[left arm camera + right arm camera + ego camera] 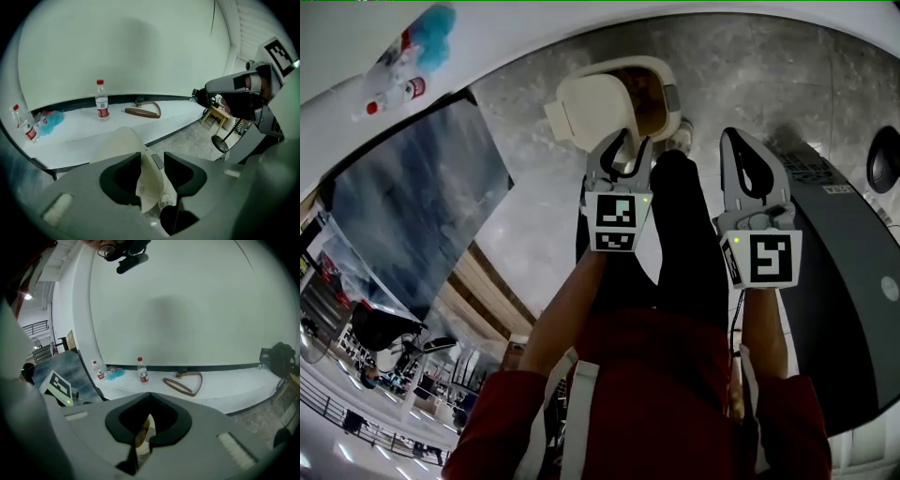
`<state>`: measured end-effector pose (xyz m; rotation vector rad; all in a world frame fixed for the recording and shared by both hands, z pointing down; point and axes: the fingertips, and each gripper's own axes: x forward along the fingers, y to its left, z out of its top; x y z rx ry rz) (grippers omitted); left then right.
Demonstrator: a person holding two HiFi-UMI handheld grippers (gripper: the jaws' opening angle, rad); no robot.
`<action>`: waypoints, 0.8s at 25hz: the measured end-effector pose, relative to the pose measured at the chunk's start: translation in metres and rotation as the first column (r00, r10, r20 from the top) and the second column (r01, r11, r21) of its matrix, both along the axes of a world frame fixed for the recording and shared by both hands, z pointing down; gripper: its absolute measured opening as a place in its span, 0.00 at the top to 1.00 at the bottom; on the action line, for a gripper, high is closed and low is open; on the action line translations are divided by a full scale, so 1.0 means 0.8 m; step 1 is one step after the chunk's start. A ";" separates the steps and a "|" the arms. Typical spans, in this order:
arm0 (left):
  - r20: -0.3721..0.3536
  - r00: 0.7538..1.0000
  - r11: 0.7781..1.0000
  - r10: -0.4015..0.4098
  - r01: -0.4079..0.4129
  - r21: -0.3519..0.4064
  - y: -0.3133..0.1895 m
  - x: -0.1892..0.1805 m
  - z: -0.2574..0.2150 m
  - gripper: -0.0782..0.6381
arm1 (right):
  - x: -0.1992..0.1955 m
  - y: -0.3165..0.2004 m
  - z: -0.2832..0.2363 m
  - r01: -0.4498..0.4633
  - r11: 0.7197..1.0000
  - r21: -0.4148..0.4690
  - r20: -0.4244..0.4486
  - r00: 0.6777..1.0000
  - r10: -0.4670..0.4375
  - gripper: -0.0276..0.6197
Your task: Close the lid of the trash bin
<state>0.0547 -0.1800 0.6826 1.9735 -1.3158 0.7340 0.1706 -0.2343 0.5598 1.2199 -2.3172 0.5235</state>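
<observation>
While the left gripper (626,142) pinches the raised lid (592,105) between its fingers, the bin (652,64) gapes just beyond the tips. The right gripper (739,150) hangs beside, fingers together, empty. Best to swing the lid over slowly and release only near the rim.

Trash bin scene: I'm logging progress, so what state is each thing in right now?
trash bin: open.
lid: raised, tilted up.
left claw: shut on the lid's edge.
right claw: shut, empty.
water bottle: upright, capped.
</observation>
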 end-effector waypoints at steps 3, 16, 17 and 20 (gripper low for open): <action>0.005 1.000 1.000 0.010 -0.010 -0.018 -0.002 0.012 0.020 0.67 | 0.010 -0.002 0.024 0.007 1.000 -0.021 -0.003 1.000 -0.007 0.96; 0.021 1.000 0.998 -0.006 0.007 -0.062 -0.014 0.055 0.100 0.67 | 0.035 -0.017 0.100 0.035 0.995 -0.094 0.029 0.999 -0.032 0.96; 0.020 1.000 0.998 -0.017 0.018 -0.063 -0.015 0.058 0.105 0.67 | 0.038 -0.016 0.104 0.043 0.995 -0.094 0.025 0.999 -0.041 0.96; 0.021 1.000 0.997 -0.023 0.025 -0.075 -0.016 0.064 0.122 0.67 | 0.050 -0.010 0.124 0.070 0.992 -0.106 0.009 0.998 -0.069 0.96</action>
